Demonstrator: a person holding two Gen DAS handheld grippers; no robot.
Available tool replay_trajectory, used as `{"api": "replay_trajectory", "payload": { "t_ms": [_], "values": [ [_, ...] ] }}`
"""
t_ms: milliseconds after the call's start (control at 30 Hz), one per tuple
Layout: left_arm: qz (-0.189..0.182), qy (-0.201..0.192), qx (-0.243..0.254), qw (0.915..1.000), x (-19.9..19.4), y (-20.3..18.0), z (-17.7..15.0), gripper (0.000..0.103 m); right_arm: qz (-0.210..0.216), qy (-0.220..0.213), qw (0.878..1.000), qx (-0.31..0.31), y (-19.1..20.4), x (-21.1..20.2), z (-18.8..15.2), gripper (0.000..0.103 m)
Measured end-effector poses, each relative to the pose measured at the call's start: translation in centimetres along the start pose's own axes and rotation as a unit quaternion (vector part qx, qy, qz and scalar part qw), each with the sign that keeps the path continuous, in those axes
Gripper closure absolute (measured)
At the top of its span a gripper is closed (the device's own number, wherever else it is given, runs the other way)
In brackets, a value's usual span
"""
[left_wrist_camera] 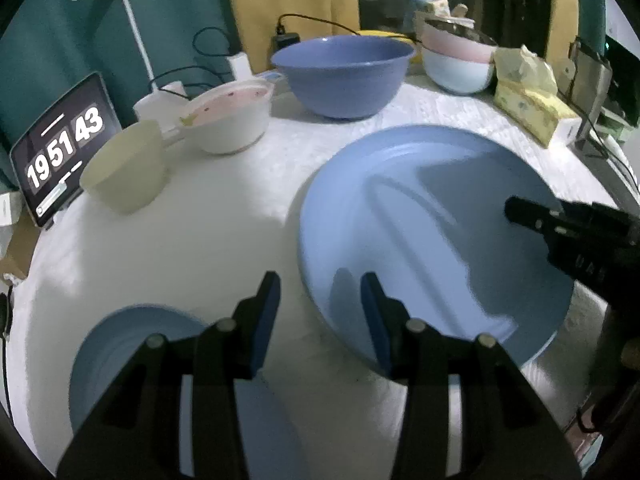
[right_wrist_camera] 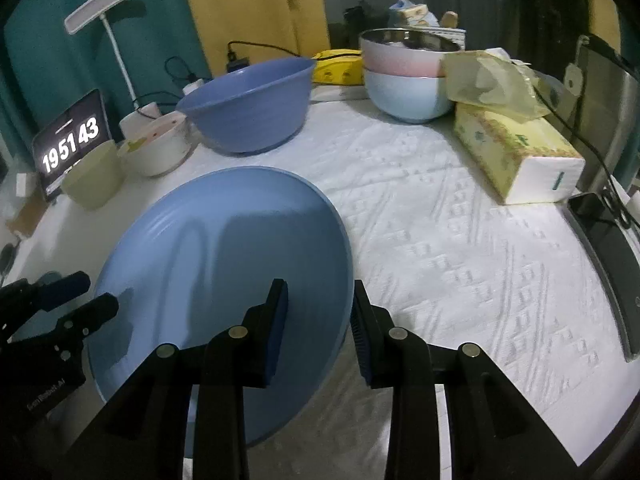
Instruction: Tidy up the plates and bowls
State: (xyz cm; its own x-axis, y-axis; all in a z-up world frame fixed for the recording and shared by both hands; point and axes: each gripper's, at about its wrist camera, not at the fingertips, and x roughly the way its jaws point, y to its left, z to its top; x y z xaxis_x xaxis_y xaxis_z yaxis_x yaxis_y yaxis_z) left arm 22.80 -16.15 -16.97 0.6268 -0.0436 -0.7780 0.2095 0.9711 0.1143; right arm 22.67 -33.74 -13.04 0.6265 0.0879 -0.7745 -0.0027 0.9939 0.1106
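Observation:
A large light blue plate point(left_wrist_camera: 432, 240) point(right_wrist_camera: 224, 260) lies on the white tablecloth. My left gripper point(left_wrist_camera: 320, 292) straddles its left rim, one finger over the plate and the other over the cloth, with a clear gap, so it is open. My right gripper point(right_wrist_camera: 318, 300) straddles the opposite rim the same way, and its pads do not press. Each gripper shows in the other's view, the right gripper point(left_wrist_camera: 532, 216) and the left gripper point(right_wrist_camera: 80, 296). A smaller blue plate point(left_wrist_camera: 120, 344) sits under my left gripper. A deep blue bowl point(left_wrist_camera: 342, 76) point(right_wrist_camera: 248, 108) stands behind.
At the back left stand a pink-and-white bowl point(left_wrist_camera: 228, 120), a cream cup point(left_wrist_camera: 124, 168), a tablet clock point(left_wrist_camera: 60, 148) and a lamp. Stacked pink and pale blue bowls point(right_wrist_camera: 404, 80) and a tissue box point(right_wrist_camera: 516, 156) are at the back right. A phone point(right_wrist_camera: 600, 240) lies at the right edge.

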Motion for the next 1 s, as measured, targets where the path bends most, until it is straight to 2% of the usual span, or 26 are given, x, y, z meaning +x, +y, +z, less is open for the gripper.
{"api": "replay_trajectory", "payload": {
  "t_ms": [167,300,400,767,1000],
  "values": [
    [-0.004,-0.016,-0.013,0.9998,-1.3,1.3,-0.3,0.059,-0.03,-0.011,0.999,-0.002,0.8,-1.3,0.2,0.07],
    [-0.007,-0.027,-0.024,0.9993,-2.3,2.3,-0.6,0.059,-0.044,-0.031,0.998,-0.012,1.8,-3.0,0.4,0.062],
    [-0.01,-0.035,-0.031,0.9989,-3.0,3.0,-0.9,0.059,-0.048,-0.044,0.998,-0.019,2.7,-4.1,0.6,0.062],
    [-0.012,-0.071,-0.063,0.9954,-6.3,6.3,-2.8,0.059,-0.005,-0.052,0.998,-0.048,8.0,-6.2,-0.2,0.061],
    [-0.011,-0.081,-0.08,0.9935,-7.5,8.5,-4.4,0.058,0.01,-0.05,0.996,-0.067,11.3,-6.8,-1.0,0.061]
  ]
}}
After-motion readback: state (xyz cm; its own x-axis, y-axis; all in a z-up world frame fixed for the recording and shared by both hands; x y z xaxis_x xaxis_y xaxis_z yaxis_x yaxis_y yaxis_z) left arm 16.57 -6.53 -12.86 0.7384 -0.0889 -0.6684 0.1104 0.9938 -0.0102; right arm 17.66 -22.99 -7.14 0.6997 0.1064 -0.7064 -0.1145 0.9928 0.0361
